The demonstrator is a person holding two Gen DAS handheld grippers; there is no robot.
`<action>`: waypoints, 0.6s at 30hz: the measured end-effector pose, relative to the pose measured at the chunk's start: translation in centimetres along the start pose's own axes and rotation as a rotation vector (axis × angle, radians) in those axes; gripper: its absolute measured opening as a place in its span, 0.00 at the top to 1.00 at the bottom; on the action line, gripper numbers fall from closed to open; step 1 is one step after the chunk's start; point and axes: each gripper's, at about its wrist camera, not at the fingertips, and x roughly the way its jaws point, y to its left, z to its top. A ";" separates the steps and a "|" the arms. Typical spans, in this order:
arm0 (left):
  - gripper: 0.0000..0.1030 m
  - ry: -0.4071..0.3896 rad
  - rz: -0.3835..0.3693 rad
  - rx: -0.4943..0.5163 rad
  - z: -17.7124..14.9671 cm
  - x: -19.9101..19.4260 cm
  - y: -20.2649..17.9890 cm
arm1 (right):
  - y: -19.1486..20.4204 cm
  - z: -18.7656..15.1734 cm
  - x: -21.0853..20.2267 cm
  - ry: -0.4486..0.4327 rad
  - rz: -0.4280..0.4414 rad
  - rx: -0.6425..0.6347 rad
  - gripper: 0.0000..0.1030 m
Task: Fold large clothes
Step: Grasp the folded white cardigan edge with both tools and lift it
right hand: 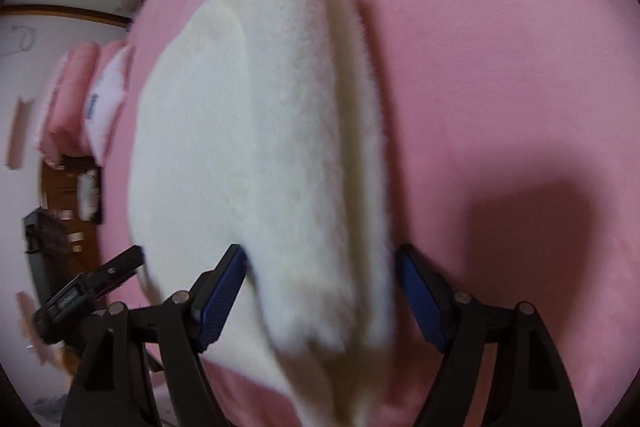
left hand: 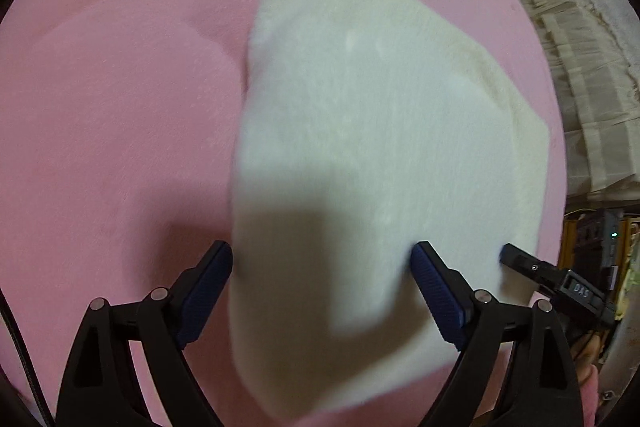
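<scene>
The white fleece garment [left hand: 380, 131] lies folded on the pink bed cover [left hand: 120, 107], its long axis running away from both grippers — near end toward the person, far end up the bed. The left gripper [left hand: 322, 291] has its jaws spread, and the garment's near left part sits between them. The right gripper [right hand: 320, 291] is spread too, straddling the thick folded right-hand edge, a rolled ridge that runs straight ahead of it. Both frames are blurred, so whether either pad actually touches the fleece is hard to tell, but neither seems to be pinching. The two grippers sit close together at the same near end — each shows at the edge of the other's view — so neither is clearly nearer.
</scene>
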 end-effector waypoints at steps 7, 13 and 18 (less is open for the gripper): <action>0.00 0.033 -0.119 -0.070 3.2 3.5 2.1 | -1.0 3.4 3.4 0.036 0.216 0.039 0.20; 0.01 0.053 -0.179 -0.138 3.3 5.2 3.7 | -1.1 3.9 3.5 0.013 0.261 0.038 0.38; 0.14 0.016 -0.122 -0.144 3.1 4.6 3.2 | -1.0 2.9 2.6 -0.023 0.284 0.058 0.61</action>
